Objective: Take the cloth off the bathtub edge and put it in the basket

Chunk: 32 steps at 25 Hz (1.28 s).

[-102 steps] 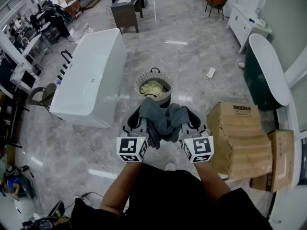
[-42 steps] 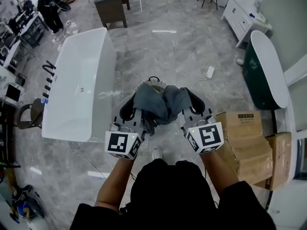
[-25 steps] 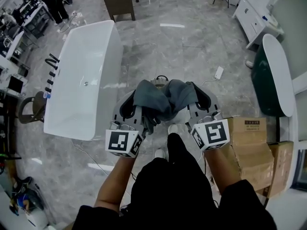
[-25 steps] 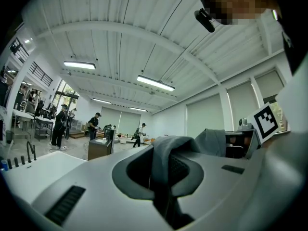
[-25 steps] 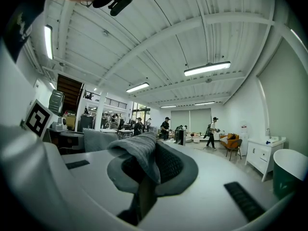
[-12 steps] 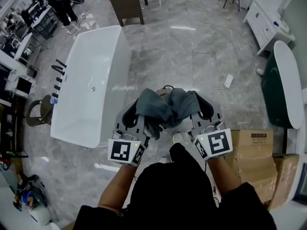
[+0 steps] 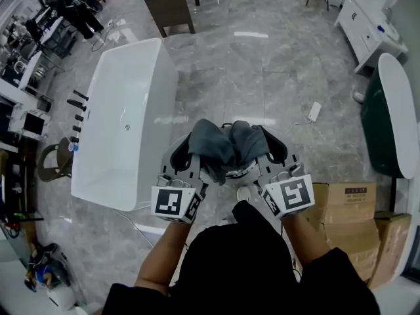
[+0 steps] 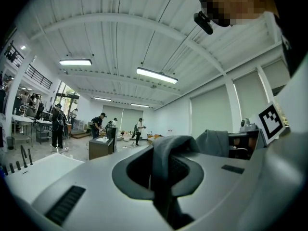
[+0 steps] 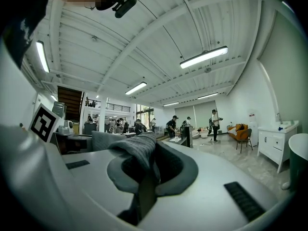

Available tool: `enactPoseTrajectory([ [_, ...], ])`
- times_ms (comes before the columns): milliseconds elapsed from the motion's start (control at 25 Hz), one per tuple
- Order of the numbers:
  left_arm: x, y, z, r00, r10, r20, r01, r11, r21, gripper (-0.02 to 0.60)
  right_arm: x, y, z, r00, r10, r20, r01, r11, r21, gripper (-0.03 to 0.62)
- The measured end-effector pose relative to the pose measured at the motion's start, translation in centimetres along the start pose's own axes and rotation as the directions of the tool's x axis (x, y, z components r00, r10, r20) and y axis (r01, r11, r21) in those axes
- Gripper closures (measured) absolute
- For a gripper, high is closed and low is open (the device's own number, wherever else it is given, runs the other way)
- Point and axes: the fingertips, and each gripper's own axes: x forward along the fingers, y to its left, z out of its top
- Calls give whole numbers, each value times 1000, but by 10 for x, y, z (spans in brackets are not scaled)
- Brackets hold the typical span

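Observation:
A grey cloth point(image 7: 220, 143) hangs bunched between my two grippers, held level in front of me. My left gripper point(image 7: 190, 148) is shut on its left end, and the cloth point(image 8: 168, 153) fills the jaws in the left gripper view. My right gripper point(image 7: 270, 147) is shut on the right end, where the cloth point(image 9: 139, 154) drapes over the jaws. The round basket point(image 7: 237, 171) stands on the floor right under the cloth, which hides most of it. Only a strip of its rim and its handle show. The white bathtub point(image 7: 125, 120) stands to the left.
A dark green bathtub point(image 7: 387, 110) lies at the right edge, with cardboard boxes point(image 7: 344, 199) near my right arm. A power strip point(image 7: 315, 110) and its cable lie on the marble floor. A dark cabinet point(image 7: 172, 2) stands at the back. People stand far off.
Both grippers have carried the cloth forward across the floor. The basket, once well ahead of the cloth, now sits beneath it. Both grips are unchanged.

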Motion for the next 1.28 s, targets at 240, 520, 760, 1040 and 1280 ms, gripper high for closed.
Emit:
enactPoseTrajectory([
  [240,41,2,-14,999,25,-28,-25,1000,-19,545,21,-21,-16,999,25,-34,-25,1000,17,556],
  [520,77,6,-17,998,56,-34,-56,998,-10,545,42,-45,-21,997,71,-37,-70,997,36,556],
  [760,96,10,-11,997,82,-12,-83,995,-53,545,55,-55,-24,994,105,-27,-103,992,70,556],
  [1040,106,14,-5,995,104,0,-104,993,-57,545,66,-55,-23,991,136,-14,-134,988,76,556],
  [1280,109,26,6,995,91,35,-89,994,-63,545,81,-48,-7,993,118,5,-118,991,65,556],
])
